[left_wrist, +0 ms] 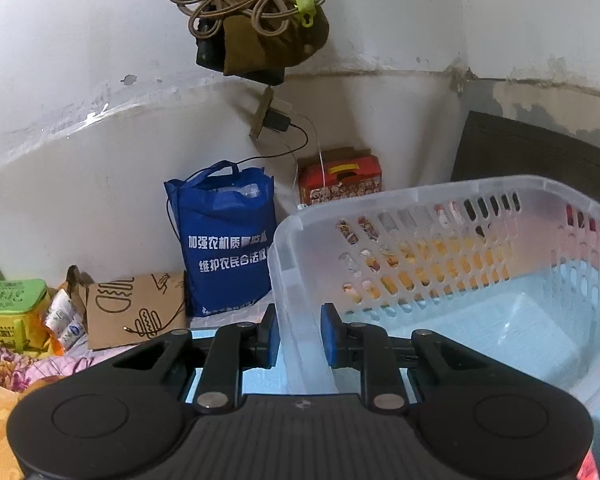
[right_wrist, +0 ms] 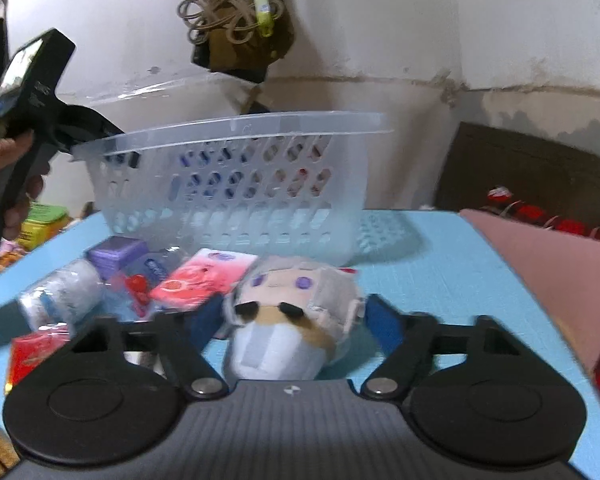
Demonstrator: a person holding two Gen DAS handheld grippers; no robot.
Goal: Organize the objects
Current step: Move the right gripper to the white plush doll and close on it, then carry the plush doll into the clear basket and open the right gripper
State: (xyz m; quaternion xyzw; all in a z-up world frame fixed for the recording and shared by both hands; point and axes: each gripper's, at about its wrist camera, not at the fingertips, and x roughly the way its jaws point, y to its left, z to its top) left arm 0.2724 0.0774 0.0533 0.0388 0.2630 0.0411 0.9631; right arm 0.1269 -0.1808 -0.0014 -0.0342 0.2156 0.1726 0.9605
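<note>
The left gripper [left_wrist: 299,334] pinches the basket [left_wrist: 440,240] wall at its near corner, basket tilted on the blue table [right_wrist: 440,264]. In front of the basket, the right gripper [right_wrist: 288,328], opened wide, brackets the plush doll [right_wrist: 288,316], seemingly not yet squeezing. Close squarely on the doll's middle, keeping the basket steady.

My feeds are evenly lit by soft indoor light, a little dim and bluish, with only faint shadows. Both fisheye views bow the wall lines and go black at the corners. The left wrist view is sharp; the right wrist view is smeared by motion blur, worst on the basket [right_wrist: 236,184] and plush toy [right_wrist: 288,312].
</note>
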